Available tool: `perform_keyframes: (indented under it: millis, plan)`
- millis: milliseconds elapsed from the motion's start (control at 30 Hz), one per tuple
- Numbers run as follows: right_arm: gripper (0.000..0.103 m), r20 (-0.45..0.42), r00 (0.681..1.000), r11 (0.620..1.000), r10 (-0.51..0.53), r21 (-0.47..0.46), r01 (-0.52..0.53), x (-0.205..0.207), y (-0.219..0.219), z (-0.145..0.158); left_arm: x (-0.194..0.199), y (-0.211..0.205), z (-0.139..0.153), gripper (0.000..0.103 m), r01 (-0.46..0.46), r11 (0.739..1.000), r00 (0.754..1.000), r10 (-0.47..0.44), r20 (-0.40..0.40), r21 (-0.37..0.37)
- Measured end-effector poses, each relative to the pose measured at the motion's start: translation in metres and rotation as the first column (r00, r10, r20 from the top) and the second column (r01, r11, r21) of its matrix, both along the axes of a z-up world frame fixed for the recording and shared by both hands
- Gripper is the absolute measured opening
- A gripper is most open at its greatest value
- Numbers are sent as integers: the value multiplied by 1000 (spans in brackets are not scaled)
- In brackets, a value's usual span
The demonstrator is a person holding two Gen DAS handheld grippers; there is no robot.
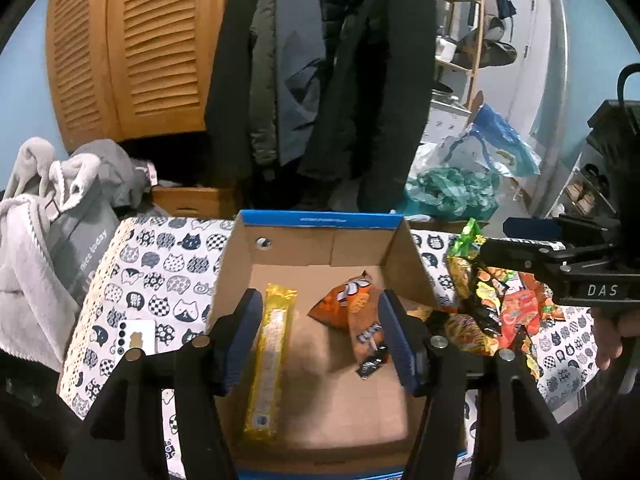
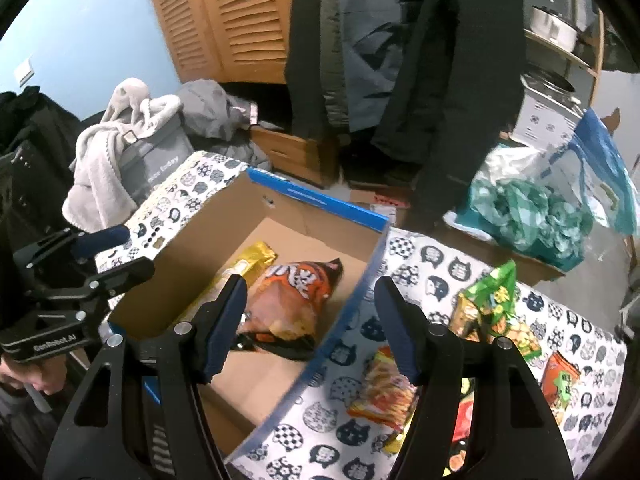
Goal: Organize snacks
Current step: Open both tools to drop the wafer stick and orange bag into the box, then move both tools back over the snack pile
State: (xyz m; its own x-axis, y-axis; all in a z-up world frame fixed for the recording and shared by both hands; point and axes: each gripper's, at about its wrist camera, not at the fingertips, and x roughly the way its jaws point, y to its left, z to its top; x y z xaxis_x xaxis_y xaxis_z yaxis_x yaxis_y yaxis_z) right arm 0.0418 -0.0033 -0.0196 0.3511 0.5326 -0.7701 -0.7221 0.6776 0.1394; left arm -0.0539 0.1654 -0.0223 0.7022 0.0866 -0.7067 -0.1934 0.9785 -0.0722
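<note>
Nearby, phone [image 1: 137,337] beside cardboard box [image 1: 320,221]

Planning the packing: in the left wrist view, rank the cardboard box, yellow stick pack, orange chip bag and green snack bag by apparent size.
1. cardboard box
2. yellow stick pack
3. orange chip bag
4. green snack bag, partly hidden and farther off, so unsure

The yellow pack is longer, the orange bag wider: a close call.
</note>
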Motion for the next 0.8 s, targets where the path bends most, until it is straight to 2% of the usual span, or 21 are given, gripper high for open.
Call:
perform_keyframes:
  millis: [700, 800]
  plan:
    - [68, -6, 987, 986, -163, 37, 163, 4, -117, 6, 28, -92, 17, 70, 137, 986, 991, -136, -15, 91]
    - [74, -12, 981, 980, -195, 38, 196, 5, -136, 4, 34, -105, 15, 71, 161, 983, 987, -159, -24, 91]
